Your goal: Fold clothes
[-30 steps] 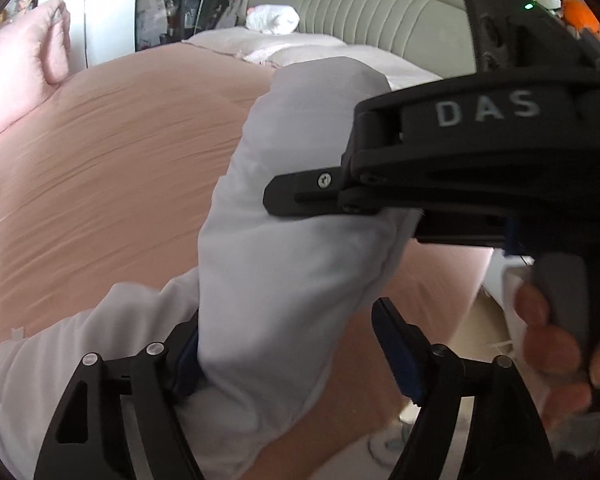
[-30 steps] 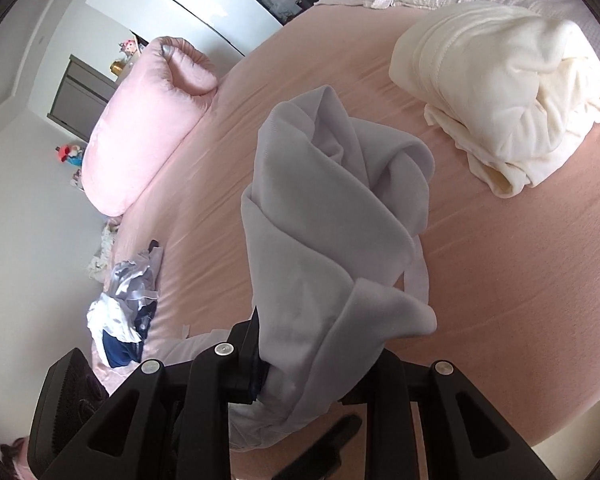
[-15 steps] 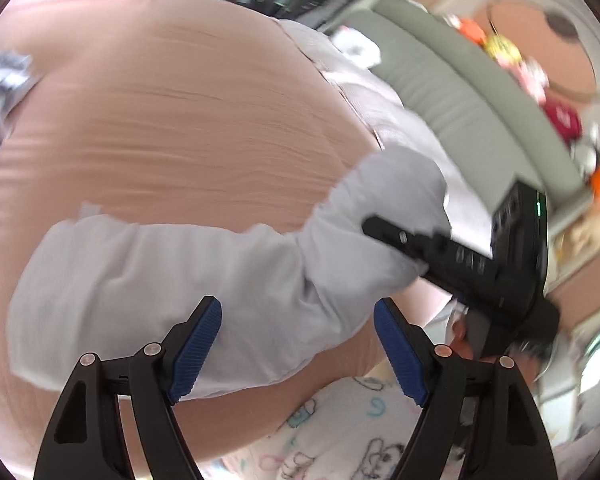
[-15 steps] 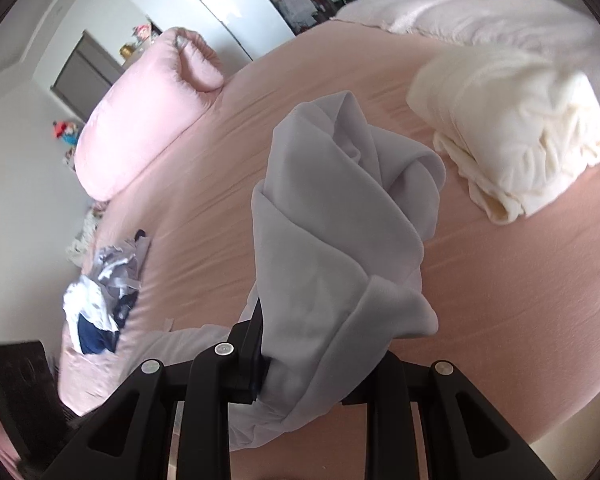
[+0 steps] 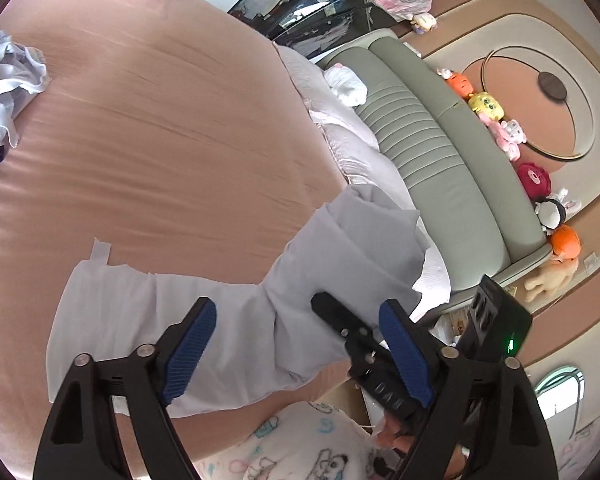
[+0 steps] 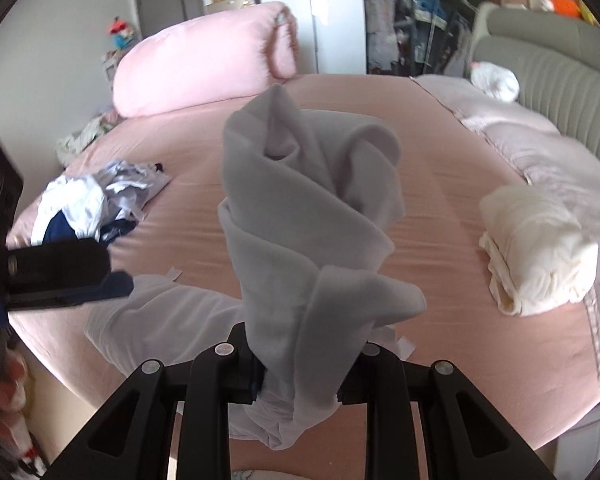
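at the lower centre of the right wrist view, the right gripper is clamped on a bunched grey garment that rises toward the top of the frame. in the left wrist view its long axis runs from lower left up to mid right across the pink bed (one end flat on the sheet). the left gripper has just been opening, its blue pads clear of the cloth.

Pink-sheeted bed, grey-green padded headboard, white wardrobe door, daylight.
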The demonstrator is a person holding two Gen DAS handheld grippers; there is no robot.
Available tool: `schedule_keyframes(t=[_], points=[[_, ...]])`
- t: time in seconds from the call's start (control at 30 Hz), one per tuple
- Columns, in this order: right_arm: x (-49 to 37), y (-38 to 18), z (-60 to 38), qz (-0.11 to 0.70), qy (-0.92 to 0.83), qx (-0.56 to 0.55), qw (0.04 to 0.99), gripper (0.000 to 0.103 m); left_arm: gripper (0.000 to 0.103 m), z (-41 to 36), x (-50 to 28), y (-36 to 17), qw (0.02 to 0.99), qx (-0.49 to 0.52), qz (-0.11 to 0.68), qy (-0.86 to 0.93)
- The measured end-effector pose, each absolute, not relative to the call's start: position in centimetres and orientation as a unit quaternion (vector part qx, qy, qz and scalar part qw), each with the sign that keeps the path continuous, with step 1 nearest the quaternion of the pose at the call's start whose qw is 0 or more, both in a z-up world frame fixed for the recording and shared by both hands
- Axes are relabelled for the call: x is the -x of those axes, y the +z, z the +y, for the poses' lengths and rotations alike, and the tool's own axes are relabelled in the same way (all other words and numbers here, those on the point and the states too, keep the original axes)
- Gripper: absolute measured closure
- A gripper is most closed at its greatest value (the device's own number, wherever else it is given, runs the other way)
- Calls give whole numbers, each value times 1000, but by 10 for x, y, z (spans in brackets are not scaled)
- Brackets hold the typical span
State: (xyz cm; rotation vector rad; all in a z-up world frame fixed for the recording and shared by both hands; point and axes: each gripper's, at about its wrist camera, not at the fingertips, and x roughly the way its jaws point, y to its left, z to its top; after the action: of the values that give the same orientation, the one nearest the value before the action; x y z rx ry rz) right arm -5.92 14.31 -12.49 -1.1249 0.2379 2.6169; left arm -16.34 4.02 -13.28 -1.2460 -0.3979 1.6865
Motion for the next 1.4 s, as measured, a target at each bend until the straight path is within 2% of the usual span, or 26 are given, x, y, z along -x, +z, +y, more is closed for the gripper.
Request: schedule_keyframes(t=[0.17,0.3,0.47,0.7,0.93,1.27,1.3,1.4], points=[[62,-125,122,32,908,394,136,79,19,34,165,-127,487,531,-187,668],[65,-128,110,2,908,399,131,79,18,25,179,-130,488,540,-248,639],[69,-133,96,-35,906,405,118,79,7,14,198,-140,465,566,-320,601],[77,-144,71,-109,892,420,124,79,6,16,216,-164,444,596,-360,563],[76,-147,61,-138,889,420,122,79,5,38,210,-176,453,627,-330,541],[78,-150,54,-156,885,423,119,76,6,47,212,-192,413,664,-297,548],[78,-150,54,-156,884,424,118,76,9,47,211,-192,413,662,-293,552],[80,-151,54,-158,881,429,120,75,33,47,210,-190,411,661,-288,557]])
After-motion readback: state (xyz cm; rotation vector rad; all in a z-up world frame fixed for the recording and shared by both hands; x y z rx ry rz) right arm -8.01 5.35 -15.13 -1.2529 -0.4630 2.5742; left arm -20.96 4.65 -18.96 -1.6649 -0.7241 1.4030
